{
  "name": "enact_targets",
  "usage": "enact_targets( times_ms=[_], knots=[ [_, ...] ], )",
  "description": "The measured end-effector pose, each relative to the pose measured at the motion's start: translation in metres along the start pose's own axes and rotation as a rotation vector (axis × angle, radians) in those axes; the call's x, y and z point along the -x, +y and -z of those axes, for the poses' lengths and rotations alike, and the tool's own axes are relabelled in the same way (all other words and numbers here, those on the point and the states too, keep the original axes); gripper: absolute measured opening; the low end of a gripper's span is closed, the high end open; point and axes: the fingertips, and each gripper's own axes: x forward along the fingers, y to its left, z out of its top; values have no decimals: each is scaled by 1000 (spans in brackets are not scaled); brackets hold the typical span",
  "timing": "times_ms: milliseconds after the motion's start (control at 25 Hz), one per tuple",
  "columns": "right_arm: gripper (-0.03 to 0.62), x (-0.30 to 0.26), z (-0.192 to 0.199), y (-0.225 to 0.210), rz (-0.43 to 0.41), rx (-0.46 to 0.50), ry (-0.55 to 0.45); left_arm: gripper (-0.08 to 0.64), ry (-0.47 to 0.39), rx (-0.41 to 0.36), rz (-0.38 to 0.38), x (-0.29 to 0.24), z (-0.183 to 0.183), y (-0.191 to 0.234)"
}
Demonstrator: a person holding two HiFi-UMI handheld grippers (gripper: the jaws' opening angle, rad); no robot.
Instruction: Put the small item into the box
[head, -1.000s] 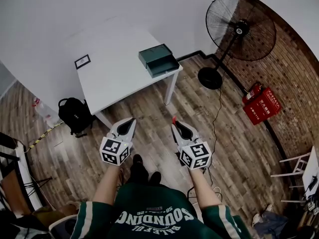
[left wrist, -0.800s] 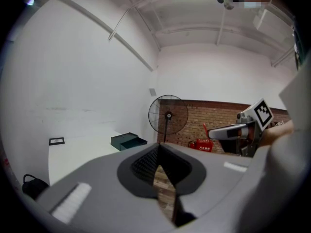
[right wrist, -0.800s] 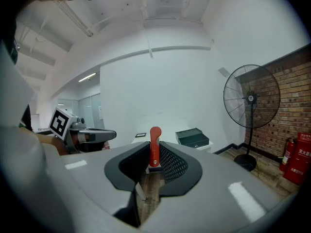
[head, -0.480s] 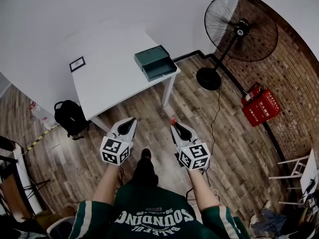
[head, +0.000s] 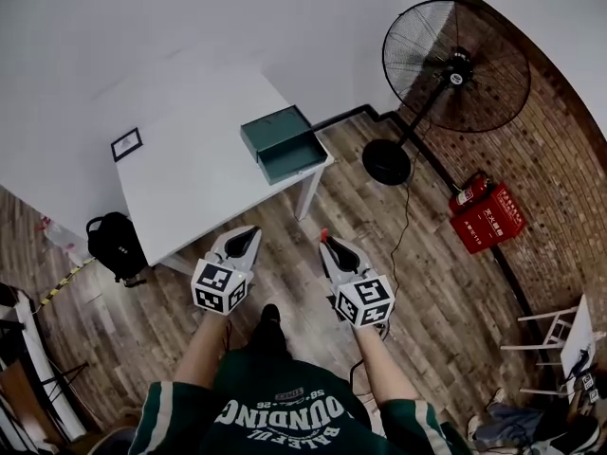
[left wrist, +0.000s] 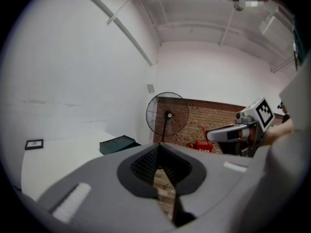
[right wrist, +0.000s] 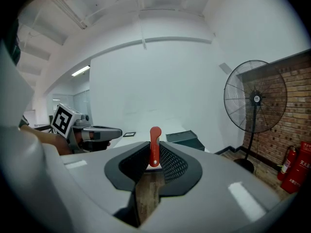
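Standing short of white table (head: 190, 188) bearing green box (head: 281, 144).
Gripping small red item (right wrist: 154, 147), possibly a clip, in right gripper (head: 324, 241); holding left gripper (head: 253, 230) closed, empty.

Head view steeply down; gripper views forward, sharing box (right wrist: 184, 139)

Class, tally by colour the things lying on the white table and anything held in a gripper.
Green: 1, the box
Black: 1, the small frame
Red: 1, the small item in the right gripper
Total: 3
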Motion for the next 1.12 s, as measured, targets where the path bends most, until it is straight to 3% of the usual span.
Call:
enact_targets(
  times_ms=[520,800,1120],
  knots=[
    [57,-100,-37,-60,60,-7,-1,51,24,-3,72,-97,-26,77],
    [57,-147,-43,-89,49,-17,23,51,50,18,64,-135,-26,108],
    [57,-218,-54,-135,-23,-15,50,51,81,40,1,-190,-32,150]
  ],
)
